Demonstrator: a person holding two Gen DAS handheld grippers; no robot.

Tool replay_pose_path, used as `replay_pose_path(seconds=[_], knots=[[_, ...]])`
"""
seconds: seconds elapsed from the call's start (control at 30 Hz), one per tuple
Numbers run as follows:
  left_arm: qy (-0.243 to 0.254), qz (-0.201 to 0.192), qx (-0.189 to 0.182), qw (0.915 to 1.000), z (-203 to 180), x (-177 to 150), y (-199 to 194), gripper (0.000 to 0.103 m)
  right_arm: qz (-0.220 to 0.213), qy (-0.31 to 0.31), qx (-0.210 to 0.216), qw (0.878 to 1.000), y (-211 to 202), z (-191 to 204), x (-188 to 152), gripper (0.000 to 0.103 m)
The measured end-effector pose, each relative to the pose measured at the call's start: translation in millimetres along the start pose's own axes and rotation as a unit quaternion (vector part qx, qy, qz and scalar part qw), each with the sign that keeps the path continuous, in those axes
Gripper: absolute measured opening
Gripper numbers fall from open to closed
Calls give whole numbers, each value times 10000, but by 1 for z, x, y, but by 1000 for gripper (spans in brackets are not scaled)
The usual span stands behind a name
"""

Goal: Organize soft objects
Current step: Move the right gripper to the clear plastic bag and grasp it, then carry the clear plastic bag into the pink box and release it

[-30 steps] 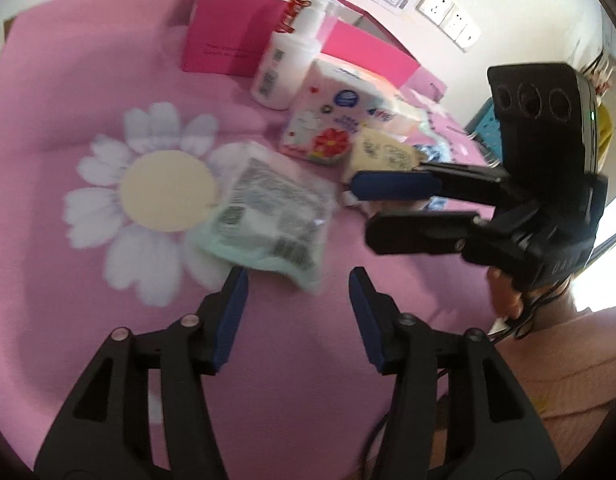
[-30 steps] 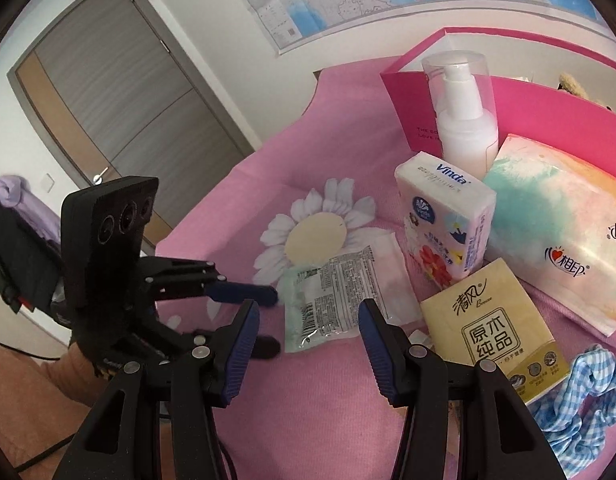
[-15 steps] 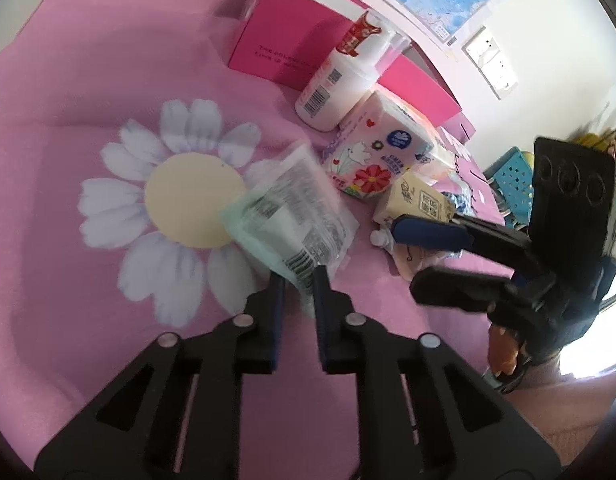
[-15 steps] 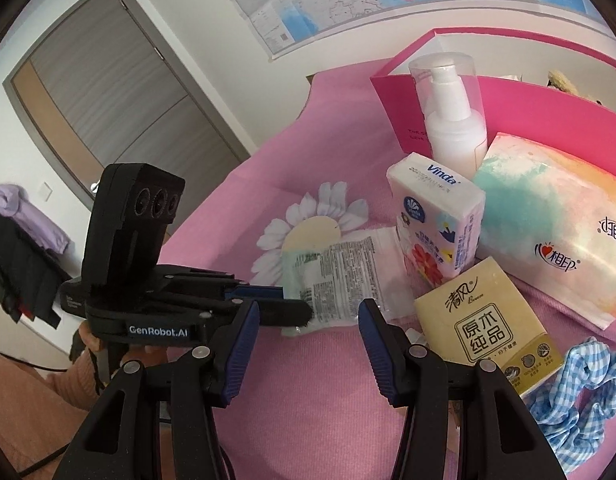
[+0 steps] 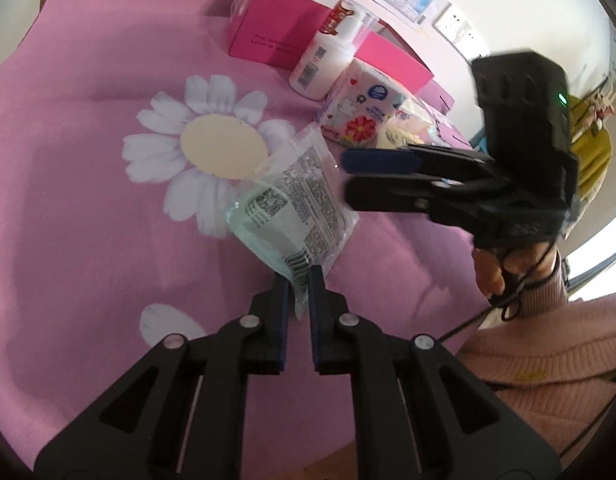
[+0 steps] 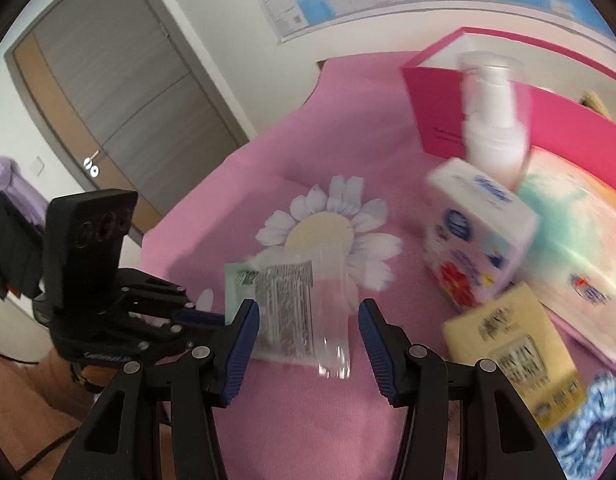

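Note:
My left gripper (image 5: 298,280) is shut on the near edge of a clear plastic packet with a pale green cloth inside (image 5: 292,212) and holds it lifted over the pink cloth. The packet also shows in the right wrist view (image 6: 292,312), held by the left gripper (image 6: 212,316) at its left edge. My right gripper (image 6: 308,324) is open and empty, its fingers either side of the packet's near end; in the left wrist view it (image 5: 347,180) hovers just right of the packet.
A floral tissue pack (image 6: 475,232), a yellow tissue pack (image 6: 511,352), a large pastel tissue pack (image 6: 579,248), a white pump bottle (image 6: 495,124), a blue checked scrunchie (image 6: 591,428) and an open pink box (image 5: 276,28) stand on the pink flower-print cloth (image 5: 88,120).
My left gripper closed on the packet's edge and lifted it. My right gripper moved left toward the packet and stayed open.

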State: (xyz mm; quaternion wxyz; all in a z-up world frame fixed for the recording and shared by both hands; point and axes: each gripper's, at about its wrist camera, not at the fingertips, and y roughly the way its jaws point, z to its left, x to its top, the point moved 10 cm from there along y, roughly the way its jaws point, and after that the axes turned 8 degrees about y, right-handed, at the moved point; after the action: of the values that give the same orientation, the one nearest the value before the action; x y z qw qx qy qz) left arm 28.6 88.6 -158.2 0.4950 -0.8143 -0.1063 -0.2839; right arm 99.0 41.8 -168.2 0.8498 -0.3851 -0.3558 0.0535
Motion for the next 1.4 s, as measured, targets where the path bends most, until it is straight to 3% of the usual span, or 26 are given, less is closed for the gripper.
replay_pose_path(seconds=[0.2,0.3,0.43,0.5,0.57,0.8,1.07,1.2,1.4], knots=[[-31,-17,-45,10000,3,-1,-1,10,404,-54,-43,9992,34,5,-6,64],[-123,-35,-25,9999,6,1,-2,10,392,-75,189,9990,32,10,-7,57],[-101,-100,-61,9999,2,9,-1,10,230,147,258,9993,19,1,-6,32],[-20,-152,-122,9998,-4,16,-1,10,81,229,307,9992,8,-2,-4,24],[142,-245,-105,9995,-12,27,-4,10,-41,221,277,9994,-4,-6,-2,22],[780,-706,-59,9944,-46,89,-20,10,-688,201,251,9971,-59,-8,24,18],[1255,-1168,201,9850,-58,173,-43,11,-1440,8,143,9895,-114,-13,84,18],[1251,-1198,335,9843,-54,215,-42,12,-1737,71,157,9846,-127,-26,124,18],[1060,-952,639,9877,-33,258,-17,12,-1798,465,197,9824,-119,-66,170,18]])
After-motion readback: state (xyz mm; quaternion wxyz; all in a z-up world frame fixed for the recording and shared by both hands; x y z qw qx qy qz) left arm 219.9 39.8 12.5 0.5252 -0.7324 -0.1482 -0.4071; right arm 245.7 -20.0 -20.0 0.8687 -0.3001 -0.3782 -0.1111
